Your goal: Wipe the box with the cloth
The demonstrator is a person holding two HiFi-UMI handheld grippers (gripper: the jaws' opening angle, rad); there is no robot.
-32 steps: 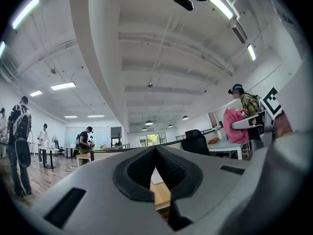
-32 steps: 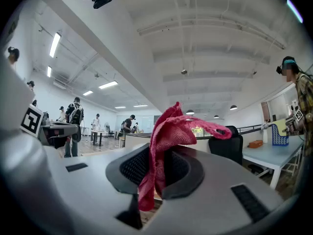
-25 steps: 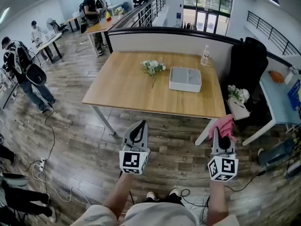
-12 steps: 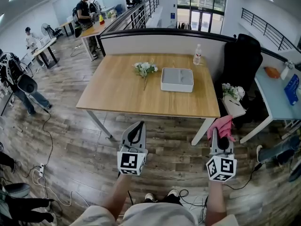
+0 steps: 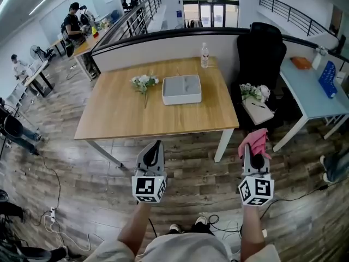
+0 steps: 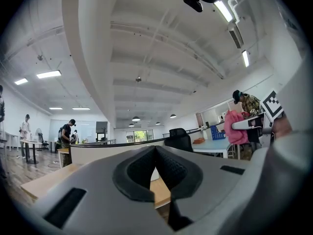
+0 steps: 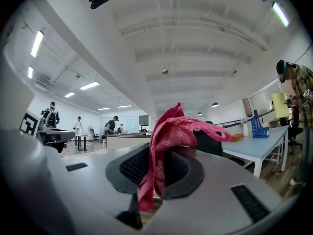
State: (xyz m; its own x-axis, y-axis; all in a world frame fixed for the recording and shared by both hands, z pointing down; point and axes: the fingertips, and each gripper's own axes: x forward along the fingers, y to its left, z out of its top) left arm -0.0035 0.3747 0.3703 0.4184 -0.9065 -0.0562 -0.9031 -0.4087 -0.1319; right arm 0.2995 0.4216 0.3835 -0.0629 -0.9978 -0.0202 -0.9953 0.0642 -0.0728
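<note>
While right gripper (image 7: 157,172) clamps cloth (image 7: 170,130), box (image 5: 181,89) sits on table (image 5: 122,116).

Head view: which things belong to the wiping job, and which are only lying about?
For the job: pink cloth, clamped in the right gripper; grey box on the wooden table.
Only lying about: flowers, water bottle, black chair.

One box (image 5: 181,89), one cloth (image 5: 254,141), one bottle (image 5: 204,55), two flower bunches (image 5: 143,82) (image 5: 251,90), two tools (image 5: 156,147) (image 5: 256,156), one wooden table (image 5: 125,113).
</note>
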